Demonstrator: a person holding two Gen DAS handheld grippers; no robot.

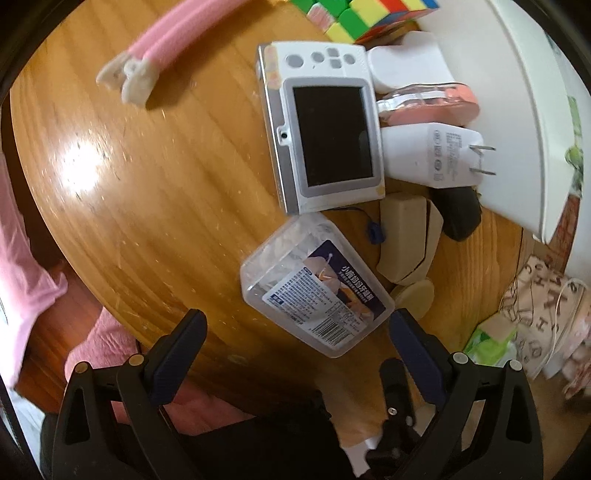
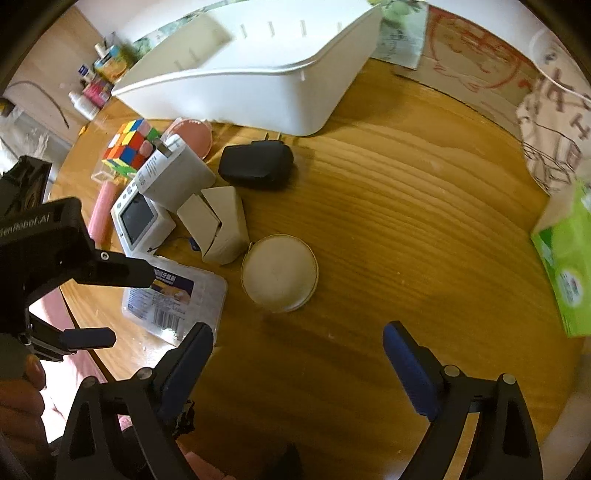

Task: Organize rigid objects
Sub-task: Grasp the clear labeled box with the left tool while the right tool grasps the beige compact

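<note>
From your left wrist camera, the left gripper hangs over the near edge of the round wooden table, its jaws wide apart. The clear plastic box sits just ahead between the fingertips, untouched by either pad: a transparent lidded case with white contents and a blue-and-white label bearing a barcode. Just beyond it lies the white camera, screen up, and past that toward the far edge a white charger with its two prongs showing, a pink compact, a colourful puzzle cube and a pink strap. Beige wedge blocks and a black adapter lie beside the box (only a sliver of the round beige lid shows here).

From your right wrist camera, the right gripper is also spread wide and holds nothing, bare table beneath it. Here the round lid shows whole, just ahead of the jaws, and the white bin stands at the far edge with its slotted wall visible. The left gripper enters from the left, its fingers straddling the clear plastic box near the table's near edge. A green tissue pack sits at the right edge.
</note>
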